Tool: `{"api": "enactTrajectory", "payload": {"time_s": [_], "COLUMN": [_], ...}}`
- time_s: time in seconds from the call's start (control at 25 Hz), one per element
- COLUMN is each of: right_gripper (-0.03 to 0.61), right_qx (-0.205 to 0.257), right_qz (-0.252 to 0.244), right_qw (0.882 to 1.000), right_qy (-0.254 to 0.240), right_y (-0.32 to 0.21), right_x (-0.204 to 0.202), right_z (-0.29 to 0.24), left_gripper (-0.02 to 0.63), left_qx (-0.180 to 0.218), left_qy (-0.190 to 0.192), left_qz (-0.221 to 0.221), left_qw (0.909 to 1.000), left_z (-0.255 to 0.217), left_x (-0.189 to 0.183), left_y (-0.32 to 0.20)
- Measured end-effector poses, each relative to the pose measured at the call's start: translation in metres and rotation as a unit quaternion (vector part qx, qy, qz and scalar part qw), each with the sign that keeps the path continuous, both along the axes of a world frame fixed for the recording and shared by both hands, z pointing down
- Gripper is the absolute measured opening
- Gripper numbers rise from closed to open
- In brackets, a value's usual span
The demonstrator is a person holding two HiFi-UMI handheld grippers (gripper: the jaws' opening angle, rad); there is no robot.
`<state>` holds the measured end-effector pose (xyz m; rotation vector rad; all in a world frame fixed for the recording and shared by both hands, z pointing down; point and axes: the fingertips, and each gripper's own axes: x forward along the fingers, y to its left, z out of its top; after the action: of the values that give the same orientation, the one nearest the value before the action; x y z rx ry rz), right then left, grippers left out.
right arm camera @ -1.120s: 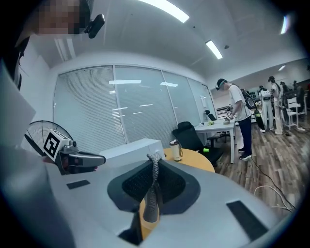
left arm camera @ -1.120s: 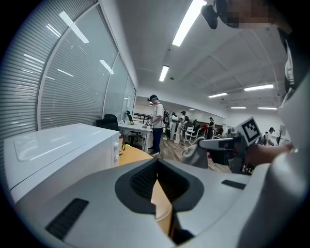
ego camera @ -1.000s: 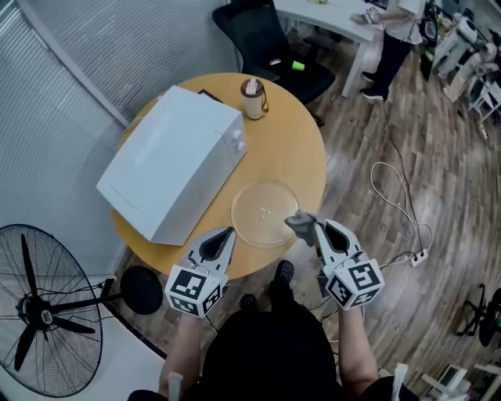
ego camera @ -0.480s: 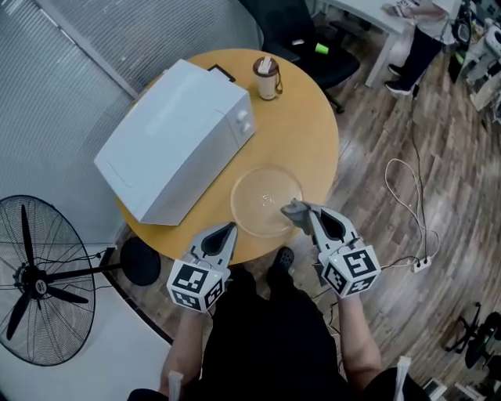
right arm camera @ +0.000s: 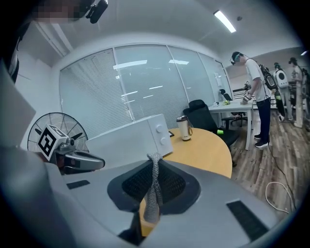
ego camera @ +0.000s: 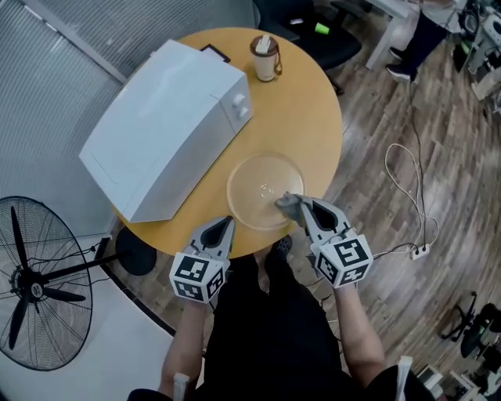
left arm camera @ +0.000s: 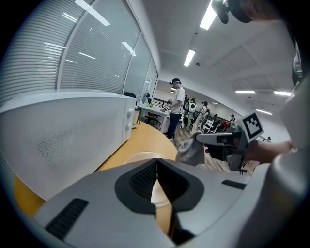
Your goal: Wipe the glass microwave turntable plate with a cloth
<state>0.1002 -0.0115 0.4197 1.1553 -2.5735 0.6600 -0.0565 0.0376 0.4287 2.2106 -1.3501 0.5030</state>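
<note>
The clear glass turntable plate (ego camera: 254,180) lies flat on the round wooden table (ego camera: 301,125), near its front edge. My right gripper (ego camera: 297,205) is shut on a grey cloth (ego camera: 286,204), which hangs over the plate's near right rim. In the right gripper view the cloth (right arm camera: 153,191) is pinched between the jaws. My left gripper (ego camera: 227,225) is shut with nothing in it, just off the plate's near left rim. In the left gripper view the plate (left arm camera: 140,157) shows past the closed jaws, with the cloth (left arm camera: 190,151) to the right.
A white microwave (ego camera: 160,125) stands on the table's left half. A lidded cup (ego camera: 265,57) sits at the far edge. A standing fan (ego camera: 31,286) is on the floor at left, a black office chair (ego camera: 313,23) beyond the table, and a cable with a power strip (ego camera: 415,251) at right.
The right gripper has carried the cloth a little left, further over the plate's near rim. The head view has shifted, so the table sits higher in frame. The left gripper stays shut.
</note>
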Motion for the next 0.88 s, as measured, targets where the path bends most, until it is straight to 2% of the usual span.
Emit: {"api": "enactTrajectory", "payload": {"time_s": [0.16,0.44,0.88], "right_gripper": [0.037,0.037,0.037], "right_qx": [-0.01,-0.022,-0.033], "right_qz": [0.005,0.027,0.055], "right_qw": [1.0,0.999,0.996], "right_qy": [0.011,0.028,0.055], "right_y": [-0.004,-0.014,-0.025], "right_x": [-0.007,-0.014,-0.022], "right_z": [0.012,0.03,0.049], "left_gripper": [-0.002,0.0,0.057], "left_qx": [-0.027,-0.073,-0.137], "left_qy": [-0.001,0.019,0.065], "left_qz": [0.011,0.011,0.0], "left_qw": [0.9996,0.9971,0.9884], "left_z": [0.025,0.066,0.117], "left_x": [-0.007,-0.025,-0.048], "left_y": [-0.003,-0.011,-0.021]}}
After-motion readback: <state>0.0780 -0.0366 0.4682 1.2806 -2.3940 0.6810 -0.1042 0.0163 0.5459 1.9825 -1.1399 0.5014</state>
